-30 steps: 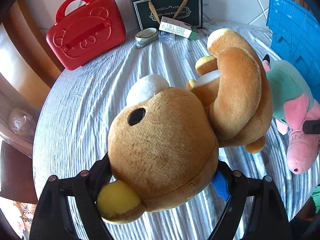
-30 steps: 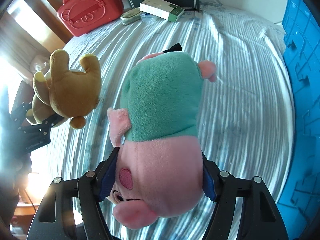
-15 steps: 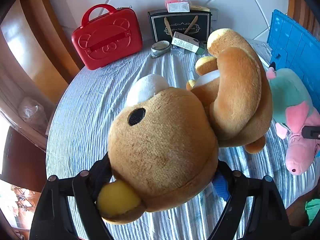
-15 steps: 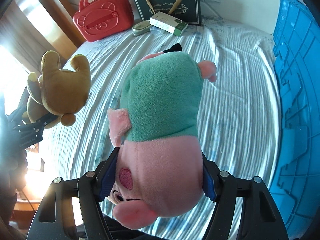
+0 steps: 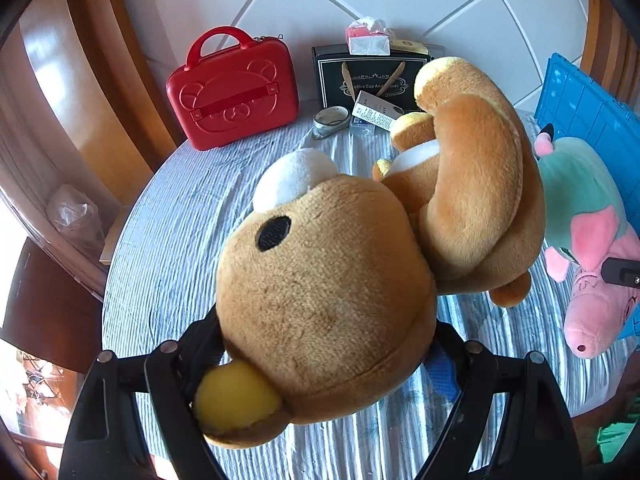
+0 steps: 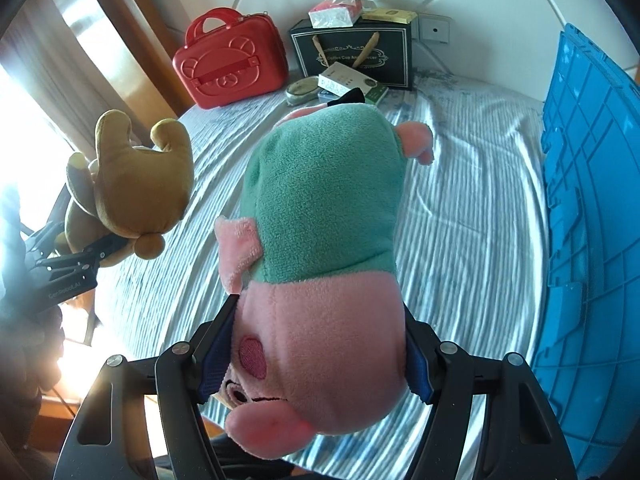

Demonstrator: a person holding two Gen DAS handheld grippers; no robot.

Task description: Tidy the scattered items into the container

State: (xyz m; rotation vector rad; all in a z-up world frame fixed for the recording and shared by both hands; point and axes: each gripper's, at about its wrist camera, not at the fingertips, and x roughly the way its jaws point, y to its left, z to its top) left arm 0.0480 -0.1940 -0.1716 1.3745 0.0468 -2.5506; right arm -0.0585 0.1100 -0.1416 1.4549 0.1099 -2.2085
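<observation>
A: Blue ribbed plastic crate (image 6: 592, 216) is sitting at the right edge of the striped bed cover (image 6: 472, 208), standing up along the right of both wrist views. That's the container.

B: And the grippers?

A: Right gripper (image 6: 316, 356) is clamping the head of the pink pig plush in a green dress (image 6: 320, 216), blue pads pressing into both cheeks, jaws about half spread. Left gripper (image 5: 324, 360) is squeezing the round head of the brown teddy bear plush (image 5: 328, 292), jaws wide around it. Both toys are hanging clear of the cover.

B: Which one is nearer the crate?

A: The pig. It's hanging just beside the crate wall; the bear is further left, with the pig between it and the crate.

B: Axis?

A: Pig's body is pointing away from the gripper toward the far end, roughly along the crate wall. So I'm judging a sideways carry to the right, pig first, bear following over the rim. Crate's inside isn't showing, can't tell what's in it.
</observation>
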